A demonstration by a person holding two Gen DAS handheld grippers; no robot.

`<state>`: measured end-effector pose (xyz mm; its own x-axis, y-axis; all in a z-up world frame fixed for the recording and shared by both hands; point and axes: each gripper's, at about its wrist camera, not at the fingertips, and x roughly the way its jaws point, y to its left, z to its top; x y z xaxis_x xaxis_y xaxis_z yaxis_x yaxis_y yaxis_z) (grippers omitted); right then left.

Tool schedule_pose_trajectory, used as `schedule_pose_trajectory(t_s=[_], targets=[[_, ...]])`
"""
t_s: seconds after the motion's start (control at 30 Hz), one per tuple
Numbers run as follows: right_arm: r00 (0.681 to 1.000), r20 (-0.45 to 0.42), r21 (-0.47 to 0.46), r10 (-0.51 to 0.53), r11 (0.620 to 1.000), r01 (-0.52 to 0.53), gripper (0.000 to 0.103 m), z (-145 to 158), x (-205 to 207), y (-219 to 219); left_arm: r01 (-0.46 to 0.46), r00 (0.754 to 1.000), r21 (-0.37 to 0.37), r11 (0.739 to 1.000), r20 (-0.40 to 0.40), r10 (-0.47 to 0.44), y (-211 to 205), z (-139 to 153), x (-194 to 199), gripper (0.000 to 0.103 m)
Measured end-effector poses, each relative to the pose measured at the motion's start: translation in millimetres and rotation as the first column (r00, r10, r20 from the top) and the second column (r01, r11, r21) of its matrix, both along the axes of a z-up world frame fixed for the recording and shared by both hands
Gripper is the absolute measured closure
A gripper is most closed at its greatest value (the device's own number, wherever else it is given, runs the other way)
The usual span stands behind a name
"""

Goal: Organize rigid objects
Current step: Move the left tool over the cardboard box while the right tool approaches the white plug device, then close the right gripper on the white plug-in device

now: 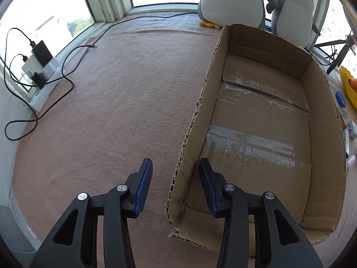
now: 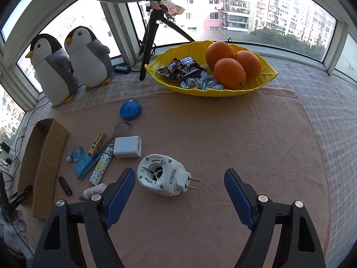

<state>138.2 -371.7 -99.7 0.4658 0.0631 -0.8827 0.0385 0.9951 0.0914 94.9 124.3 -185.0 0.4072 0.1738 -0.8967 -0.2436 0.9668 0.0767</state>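
An empty cardboard box (image 1: 263, 120) lies on the pink cloth; my left gripper (image 1: 175, 167) is open, its fingers straddling the box's left wall near the front corner. In the right wrist view the box (image 2: 42, 156) stands at the left. My right gripper (image 2: 179, 179) is open and empty, just behind a white plug-in device (image 2: 161, 174) with two prongs. Left of it lie a white charger cube (image 2: 127, 146), a blue round case (image 2: 130, 109), a spoon (image 2: 116, 131), a wooden clothespin (image 2: 96, 144), a patterned lighter (image 2: 101, 166), a black battery (image 2: 65, 185) and a small pink bottle (image 2: 92, 191).
A yellow leaf-shaped dish (image 2: 263, 80) with three oranges and sweets stands at the back. Two plush penguins (image 2: 71, 64) and a tripod (image 2: 149, 42) stand by the window. A power strip with chargers and cables (image 1: 40, 67) lies at the far left.
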Motion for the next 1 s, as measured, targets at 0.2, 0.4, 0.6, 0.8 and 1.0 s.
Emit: schedule_pose_trajectory(t_s=[0.2, 0.4, 0.6, 0.8, 1.0], targets=[[0.981, -0.111, -0.055, 0.157, 0.985, -0.164, 0.041, -19.2, 26.7, 11.6, 0.0, 1.0, 0.007, 1.0, 0.0, 0.0, -2.1, 1.2, 1.6, 0.063], [0.952, -0.178, -0.127, 0.249, 0.954, -0.273, 0.047, -32.0, 41.5, 18.0, -0.012, 1.0, 0.003, 1.0, 0.002, 0.012, -1.8, 1.0, 1.2, 0.063], [0.921, -0.238, -0.15, 0.309, 0.925, -0.349, 0.051, -43.3, 52.1, 25.1, -0.011, 1.0, 0.016, 1.0, -0.001, 0.011, -3.7, 0.9, 1.3, 0.063], [0.901, -0.275, -0.134, 0.335, 0.915, -0.382, 0.06, -53.5, 58.2, 30.9, -0.013, 1.0, 0.021, 1.0, -0.001, 0.013, -4.4, 1.0, 1.2, 0.063], [0.893, -0.289, -0.063, 0.345, 0.924, -0.377, 0.075, -56.3, 58.6, 33.7, -0.015, 1.0, 0.021, 1.0, 0.002, 0.015, -4.2, 1.1, 1.2, 0.063]])
